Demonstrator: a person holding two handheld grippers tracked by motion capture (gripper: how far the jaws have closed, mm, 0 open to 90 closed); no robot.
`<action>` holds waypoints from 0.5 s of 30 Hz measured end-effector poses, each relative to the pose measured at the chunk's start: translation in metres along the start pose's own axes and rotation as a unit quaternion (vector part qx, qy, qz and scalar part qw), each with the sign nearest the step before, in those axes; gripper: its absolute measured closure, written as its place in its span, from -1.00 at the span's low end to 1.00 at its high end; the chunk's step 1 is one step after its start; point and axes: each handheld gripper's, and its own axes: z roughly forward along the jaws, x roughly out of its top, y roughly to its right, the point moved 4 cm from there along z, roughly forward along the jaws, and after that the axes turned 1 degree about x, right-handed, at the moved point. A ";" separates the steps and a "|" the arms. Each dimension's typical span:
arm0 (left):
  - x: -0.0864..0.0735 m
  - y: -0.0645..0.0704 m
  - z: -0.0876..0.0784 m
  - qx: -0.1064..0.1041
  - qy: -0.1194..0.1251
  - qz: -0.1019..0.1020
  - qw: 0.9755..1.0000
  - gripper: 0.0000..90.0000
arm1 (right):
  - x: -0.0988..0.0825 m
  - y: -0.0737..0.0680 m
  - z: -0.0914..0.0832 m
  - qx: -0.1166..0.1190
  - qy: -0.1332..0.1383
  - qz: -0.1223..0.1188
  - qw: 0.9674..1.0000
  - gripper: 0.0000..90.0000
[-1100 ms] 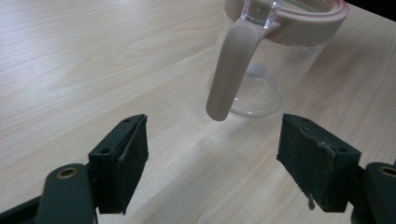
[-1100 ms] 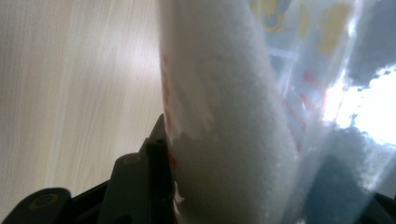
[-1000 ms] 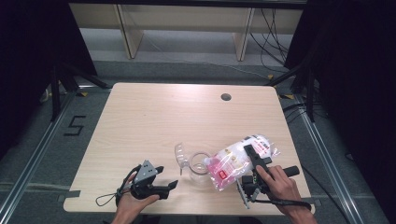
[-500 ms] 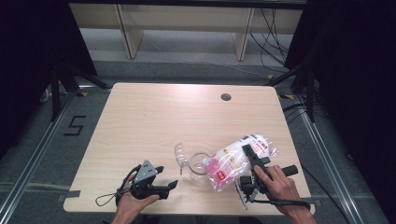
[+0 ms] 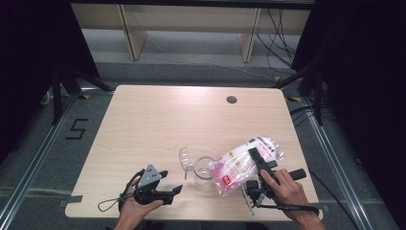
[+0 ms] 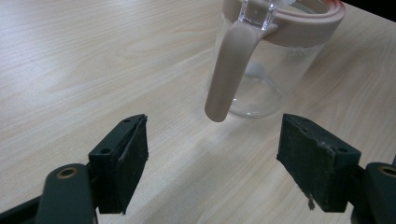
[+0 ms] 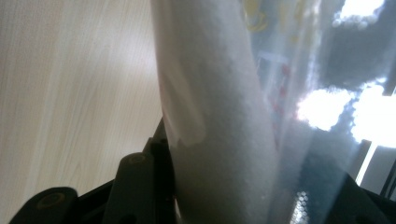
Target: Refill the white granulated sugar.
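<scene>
A clear jar [image 5: 203, 171] with a pink rim and its lid flipped up stands near the table's front edge. In the left gripper view the jar [image 6: 268, 60] shows its pink handle [image 6: 229, 70] hanging toward me. My left gripper [image 5: 172, 181] rests on the table to the jar's left, open and empty, with its jaws [image 6: 212, 163] wide apart and short of the handle. A plastic bag of white granules [image 5: 244, 163] lies tilted with its lower end over the jar's mouth. My right gripper [image 5: 256, 162] is shut on the bag [image 7: 219, 116], which stands between its jaws [image 7: 247, 196].
The wooden table [image 5: 158, 124] has a round cable hole [image 5: 231, 99] at its back right. Wooden shelving [image 5: 191, 24] stands beyond the far edge. A tape mark shaped like a 5 [image 5: 76, 128] lies on the floor at the left.
</scene>
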 end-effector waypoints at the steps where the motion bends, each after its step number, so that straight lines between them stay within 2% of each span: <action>1: 0.000 0.000 0.000 0.000 0.001 -0.001 1.000 -0.47 | 0.000 0.000 0.000 0.001 0.001 -0.001 1.000 0.25; 7: 0.000 0.000 0.000 0.000 -0.002 0.002 1.000 -0.47 | 0.000 0.001 0.000 0.000 0.000 -0.006 1.000 0.26; 8: 0.000 0.000 0.000 0.001 -0.003 0.002 1.000 -0.47 | 0.000 0.001 0.001 -0.007 0.005 -0.007 1.000 0.26; 13: 0.000 0.000 0.000 0.001 -0.002 0.002 1.000 -0.47 | 0.000 0.002 0.000 -0.002 0.000 -0.007 1.000 0.26; 15: 0.000 0.000 0.000 0.000 0.001 -0.002 1.000 -0.47 | 0.001 0.003 0.000 -0.010 0.006 -0.015 1.000 0.27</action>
